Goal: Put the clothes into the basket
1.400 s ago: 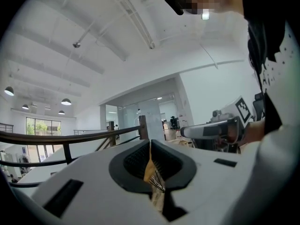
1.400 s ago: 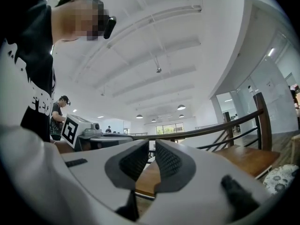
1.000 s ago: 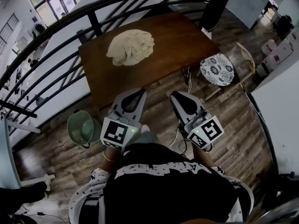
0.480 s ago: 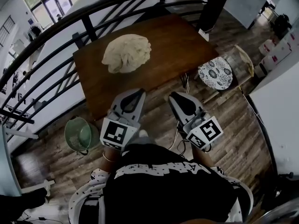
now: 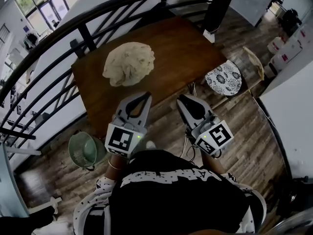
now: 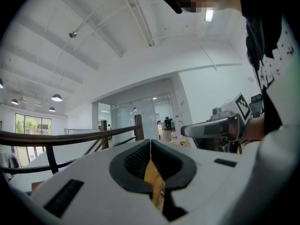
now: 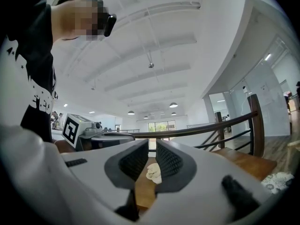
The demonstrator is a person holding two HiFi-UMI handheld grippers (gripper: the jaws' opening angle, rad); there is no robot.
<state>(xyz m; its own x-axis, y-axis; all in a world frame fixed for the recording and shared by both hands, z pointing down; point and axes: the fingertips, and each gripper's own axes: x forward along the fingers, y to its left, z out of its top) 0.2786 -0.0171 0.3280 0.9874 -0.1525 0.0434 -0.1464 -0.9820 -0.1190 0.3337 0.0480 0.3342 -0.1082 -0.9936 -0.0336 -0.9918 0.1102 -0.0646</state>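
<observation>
A cream pile of clothes (image 5: 128,63) lies on the brown wooden table (image 5: 181,48), left of its middle. The round green basket (image 5: 87,150) stands on the floor by the table's near left corner. My left gripper (image 5: 146,95) is level over the table's near edge, shut and empty, short of the pile. My right gripper (image 5: 182,99) is beside it, also shut with nothing in it. In the right gripper view the clothes (image 7: 152,173) show small and far between the right gripper (image 7: 152,144) jaws. The left gripper (image 6: 150,142) shows only table wood past its jaws.
A black metal railing (image 5: 98,13) curves round the table's far and left sides. A stool with a patterned cushion (image 5: 223,75) stands at the table's right. White boxes (image 5: 288,53) sit at the far right. Cables (image 5: 188,146) lie on the wood floor near my feet.
Both grippers and the person have moved forward toward the table. In the head view the table, pile and basket have slid down and to the left. Both stay shut.
</observation>
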